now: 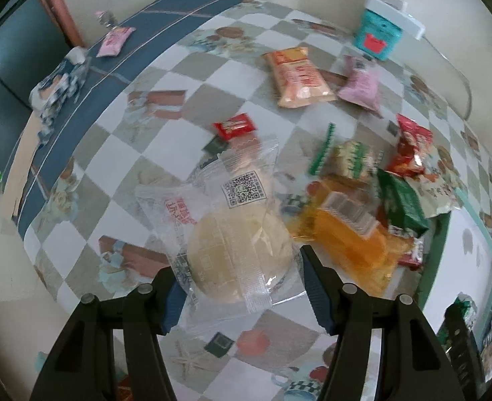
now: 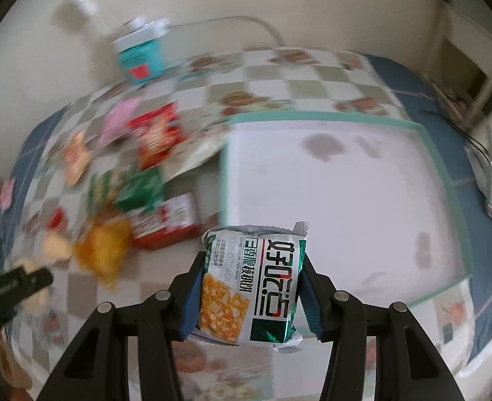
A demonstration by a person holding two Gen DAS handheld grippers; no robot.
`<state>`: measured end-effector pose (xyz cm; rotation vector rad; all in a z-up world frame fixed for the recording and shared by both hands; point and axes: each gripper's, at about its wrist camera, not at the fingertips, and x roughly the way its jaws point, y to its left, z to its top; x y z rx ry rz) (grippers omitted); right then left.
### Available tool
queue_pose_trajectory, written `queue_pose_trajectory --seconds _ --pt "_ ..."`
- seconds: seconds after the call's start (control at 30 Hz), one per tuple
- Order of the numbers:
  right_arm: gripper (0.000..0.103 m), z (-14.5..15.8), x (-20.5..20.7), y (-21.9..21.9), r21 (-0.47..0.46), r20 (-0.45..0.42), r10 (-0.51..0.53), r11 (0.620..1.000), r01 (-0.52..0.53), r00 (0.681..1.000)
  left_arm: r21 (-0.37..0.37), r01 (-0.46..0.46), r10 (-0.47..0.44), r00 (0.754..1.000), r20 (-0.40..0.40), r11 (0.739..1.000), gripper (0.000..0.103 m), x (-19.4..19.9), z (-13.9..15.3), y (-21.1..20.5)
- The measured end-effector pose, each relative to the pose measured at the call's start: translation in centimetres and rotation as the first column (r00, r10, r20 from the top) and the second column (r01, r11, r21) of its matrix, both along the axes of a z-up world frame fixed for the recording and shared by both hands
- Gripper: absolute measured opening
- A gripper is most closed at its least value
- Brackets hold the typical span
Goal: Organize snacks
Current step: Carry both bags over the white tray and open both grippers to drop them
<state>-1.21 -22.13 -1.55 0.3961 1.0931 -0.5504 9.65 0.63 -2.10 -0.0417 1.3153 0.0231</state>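
A clear-wrapped round bun (image 1: 239, 250) is clamped between the left gripper (image 1: 242, 287) pads above the checked tablecloth (image 1: 112, 153). A green-and-white biscuit packet (image 2: 252, 284) is gripped by the right gripper (image 2: 249, 297), near the white tray (image 2: 346, 183).

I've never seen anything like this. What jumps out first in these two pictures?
Two snacks held up close: the left tool grips a clear-wrapped pale round bun, and the right tool clamps a green and white biscuit packet. Behind lie a jumble of bright snack packets on a checked tablecloth and a white tray.
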Motion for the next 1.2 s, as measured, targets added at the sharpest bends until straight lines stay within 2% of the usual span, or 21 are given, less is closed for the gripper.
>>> queue_pose_trajectory --seconds 0.13,0.3,0.43,0.57,0.73,0.8,0.93,1.03,1.13,1.2 --pt "0.054 0.0 -1.7 -3.9 0.017 -0.001 -0.129 0.992 0.129 0.992 0.007 0.049 -0.049 0.999 0.023 0.999 0.064 0.0 0.5 -2.1" --pt "0.054 -1.0 -3.8 -8.3 0.052 -0.038 -0.276 0.959 0.278 0.960 0.021 0.152 -0.152 0.988 0.032 0.988 0.065 -0.5 0.8 -5.8" --pt "0.054 -1.4 -5.6 -10.6 0.064 -0.047 -0.354 0.932 0.356 0.934 0.035 0.206 -0.207 0.978 0.029 0.978 0.065 -0.7 1.0 -8.1" --pt "0.054 -1.7 -6.8 -12.8 0.061 -0.053 -0.411 0.908 0.414 0.910 0.074 0.282 -0.286 0.957 0.048 0.956 0.065 -0.9 1.3 -11.3" --pt "0.054 -2.0 -7.0 -14.9 0.039 -0.049 -0.440 0.896 0.442 0.897 0.136 0.403 -0.413 0.909 0.057 0.905 0.065 -1.2 1.2 -15.6" --pt "0.054 -2.1 -7.1 -15.5 0.030 -0.049 -0.444 0.894 0.446 0.894 0.174 0.464 -0.478 0.877 0.051 0.869 0.064 -1.2 1.0 -17.4" --pt "0.054 -2.5 -7.0 -16.2 0.033 -0.055 -0.458 0.887 0.460 0.887 0.240 0.517 -0.549 0.831 0.088 0.822 0.064 -1.1 1.7 -19.5" --pt "0.054 -3.1 -6.8 -16.6 0.058 -0.060 -0.454 0.888 0.457 0.889 0.231 0.546 -0.581 0.804 0.127 0.805 0.064 -1.3 2.6 -20.5" --pt "0.054 -3.2 -6.6 -16.5 0.070 -0.056 -0.454 0.887 0.457 0.889 0.185 0.586 -0.613 0.773 0.162 0.789 0.064 -2.0 2.9 -21.5" --pt "0.054 -3.0 -6.6 -16.4 0.061 -0.052 -0.453 0.888 0.456 0.890 0.152 0.604 -0.623 0.765 0.163 0.782 0.064 -2.5 2.5 -22.2"
